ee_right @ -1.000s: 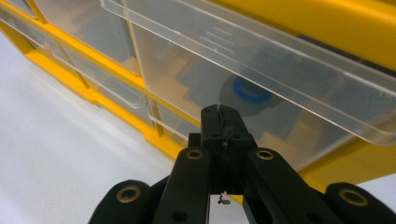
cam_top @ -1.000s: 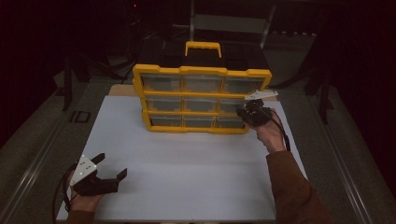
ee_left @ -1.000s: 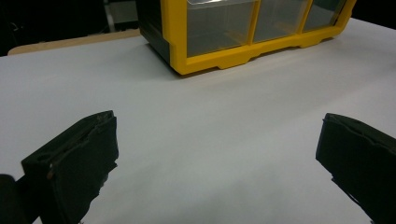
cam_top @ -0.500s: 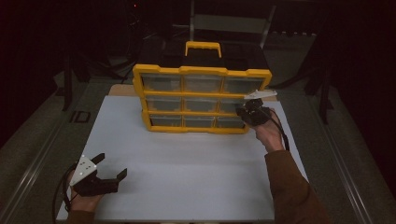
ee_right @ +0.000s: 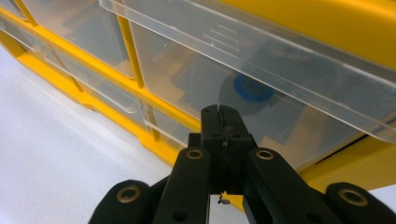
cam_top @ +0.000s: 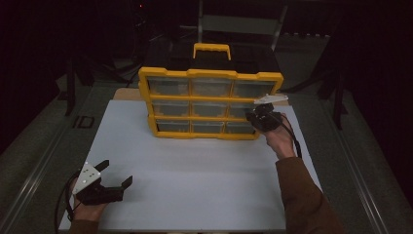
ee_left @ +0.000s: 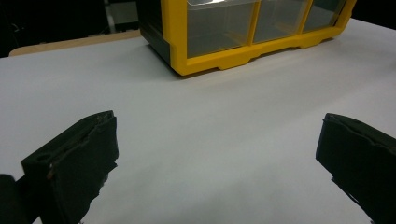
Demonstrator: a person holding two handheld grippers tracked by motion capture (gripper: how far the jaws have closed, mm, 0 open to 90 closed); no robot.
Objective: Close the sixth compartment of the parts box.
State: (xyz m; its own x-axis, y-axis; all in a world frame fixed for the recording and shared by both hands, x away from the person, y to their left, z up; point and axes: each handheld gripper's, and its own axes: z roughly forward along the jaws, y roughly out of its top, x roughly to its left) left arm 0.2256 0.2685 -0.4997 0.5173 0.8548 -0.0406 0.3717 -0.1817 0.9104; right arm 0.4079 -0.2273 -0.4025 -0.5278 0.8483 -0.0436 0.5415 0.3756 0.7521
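Yellow drawer organizer [cam_top: 210,103] upright at 12 o'clock on white table [cam_top: 195,170]. Right gripper [cam_top: 254,116] at organizer's 4 o'clock corner, jaws pressed fully together, nothing pinched, tips against clear middle-right drawer [ee_right: 243,88]. Left gripper [cam_top: 114,175] at table's 7 o'clock, jaws spread wide, empty, well apart from organizer.

Both grippers are black: the left gripper [cam_top: 113,184] carries a grey 3-cornered plate dotted with holes, the right gripper [ee_right: 223,119] shows 4 brass-ringed pivots. Black cables trail back. The right sleeve [cam_top: 304,200] is brown.
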